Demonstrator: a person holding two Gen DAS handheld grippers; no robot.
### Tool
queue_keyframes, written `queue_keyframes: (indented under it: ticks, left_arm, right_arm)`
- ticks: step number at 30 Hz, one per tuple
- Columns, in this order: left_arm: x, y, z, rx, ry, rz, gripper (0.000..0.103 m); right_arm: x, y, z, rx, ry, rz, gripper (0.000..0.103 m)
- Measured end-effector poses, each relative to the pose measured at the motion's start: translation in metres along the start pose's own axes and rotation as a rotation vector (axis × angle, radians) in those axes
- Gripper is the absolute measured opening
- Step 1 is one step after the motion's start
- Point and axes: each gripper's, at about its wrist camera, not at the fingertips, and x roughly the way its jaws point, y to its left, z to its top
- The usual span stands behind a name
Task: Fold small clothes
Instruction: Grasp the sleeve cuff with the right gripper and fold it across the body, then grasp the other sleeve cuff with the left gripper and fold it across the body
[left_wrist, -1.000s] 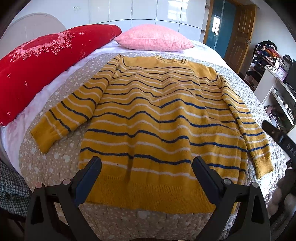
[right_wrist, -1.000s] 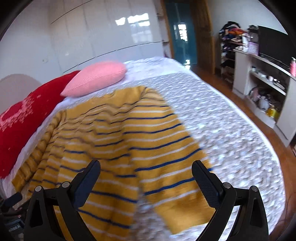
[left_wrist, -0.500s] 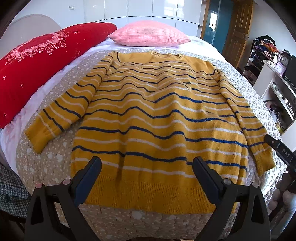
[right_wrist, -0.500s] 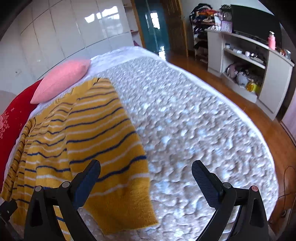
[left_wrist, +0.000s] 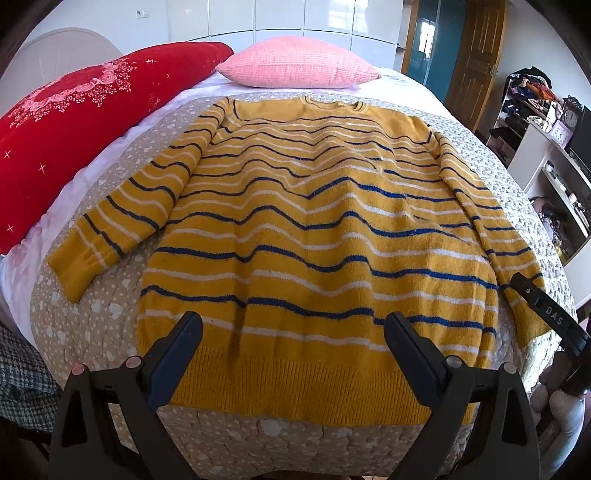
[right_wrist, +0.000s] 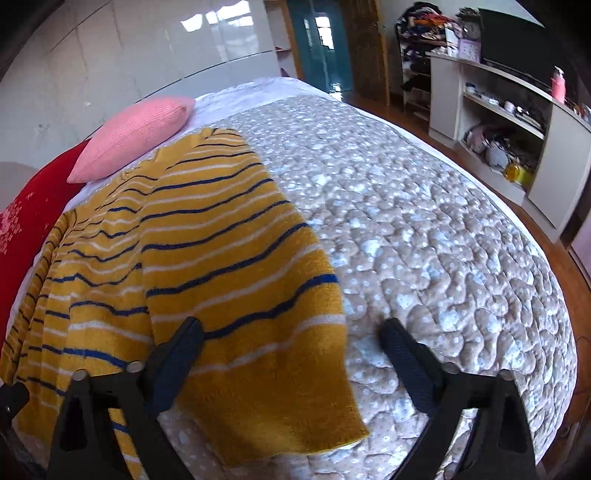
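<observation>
A yellow sweater with blue and white stripes lies flat on the bed, neck away from me, both sleeves spread out. My left gripper is open and empty, hovering over the sweater's bottom hem. My right gripper is open and empty, low over the cuff of the right sleeve, with its left finger over the sleeve and its right finger over bare quilt. The right gripper also shows in the left wrist view at the right sleeve's cuff.
The beige quilted bedspread covers the bed. A pink pillow and a red pillow lie at the head. White shelves and a wooden floor lie to the right of the bed.
The right gripper has swung right and dropped closer to the right sleeve's cuff. The left gripper has eased slightly nearer the hem. The sweater has not moved.
</observation>
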Motion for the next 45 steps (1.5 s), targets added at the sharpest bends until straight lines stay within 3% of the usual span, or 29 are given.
queue_keyframes:
  ticks: [2, 3, 4, 6, 8, 10, 13, 18, 20, 21, 23, 24, 25, 30, 34, 41, 42, 44, 45]
  left_arm:
    - [0.0, 0.001, 0.0, -0.003, 0.0, 0.003, 0.098]
    - [0.0, 0.001, 0.0, -0.004, 0.0, 0.004, 0.098]
    - [0.001, 0.001, 0.0, -0.005, 0.002, 0.006, 0.098]
    - [0.0, 0.001, 0.0, -0.007, 0.003, 0.008, 0.098]
    - [-0.001, 0.002, 0.0, -0.008, 0.001, 0.012, 0.098]
    - [-0.002, 0.004, 0.001, -0.012, -0.002, 0.017, 0.098]
    - [-0.002, 0.008, 0.003, -0.022, -0.005, 0.024, 0.098]
    - [-0.003, 0.018, 0.005, -0.048, -0.004, 0.024, 0.098]
    - [-0.006, 0.026, 0.008, -0.053, -0.017, 0.032, 0.098]
    - [-0.007, 0.03, 0.01, -0.059, -0.025, 0.035, 0.098]
    - [-0.011, 0.048, 0.015, -0.083, -0.048, 0.059, 0.098]
    - [-0.012, 0.059, 0.018, -0.103, -0.058, 0.073, 0.098]
    - [-0.013, 0.075, 0.022, -0.132, -0.066, 0.091, 0.098]
    - [-0.016, 0.172, 0.027, -0.328, -0.074, 0.2, 0.098]
    - [-0.004, 0.224, 0.028, -0.395, -0.063, 0.262, 0.098]
    - [0.039, 0.239, 0.048, -0.347, -0.024, 0.175, 0.097]
    - [0.049, 0.237, 0.051, -0.339, -0.001, 0.177, 0.093]
    - [0.069, 0.234, 0.053, -0.336, 0.065, 0.14, 0.039]
    - [0.071, 0.233, 0.053, -0.335, 0.069, 0.142, 0.037]
  right_arm:
    - [-0.001, 0.006, 0.0, -0.032, -0.008, 0.012, 0.06]
    - [-0.003, 0.009, 0.002, -0.051, -0.007, 0.055, 0.04]
    - [-0.004, 0.011, 0.004, -0.059, -0.004, 0.083, 0.025]
    - [-0.006, 0.011, 0.011, -0.072, -0.006, 0.123, 0.014]
    - [-0.008, 0.008, 0.019, -0.084, -0.013, 0.127, 0.013]
    - [-0.01, -0.003, 0.031, -0.089, -0.034, 0.096, 0.013]
    - [-0.011, -0.028, 0.053, -0.1, -0.076, -0.021, 0.012]
    - [0.01, -0.082, 0.086, -0.111, -0.106, -0.358, 0.013]
    - [0.018, -0.095, 0.093, -0.088, -0.072, -0.416, 0.014]
    - [0.018, -0.097, 0.094, -0.07, -0.06, -0.405, 0.019]
    - [0.008, -0.094, 0.092, -0.039, -0.073, -0.351, 0.04]
    - [0.001, -0.089, 0.089, -0.039, -0.09, -0.322, 0.062]
    - [-0.006, -0.081, 0.087, -0.048, -0.109, -0.3, 0.072]
    - [-0.037, -0.039, 0.067, -0.098, -0.171, -0.202, 0.073]
    - [-0.047, -0.006, 0.048, -0.098, -0.155, -0.101, 0.073]
    - [-0.035, 0.061, 0.018, -0.199, -0.073, 0.011, 0.073]
    - [-0.032, 0.067, 0.016, -0.216, -0.062, 0.025, 0.073]
    - [-0.029, 0.08, 0.01, -0.248, -0.052, 0.04, 0.073]
    - [-0.029, 0.088, 0.007, -0.27, -0.047, 0.049, 0.073]
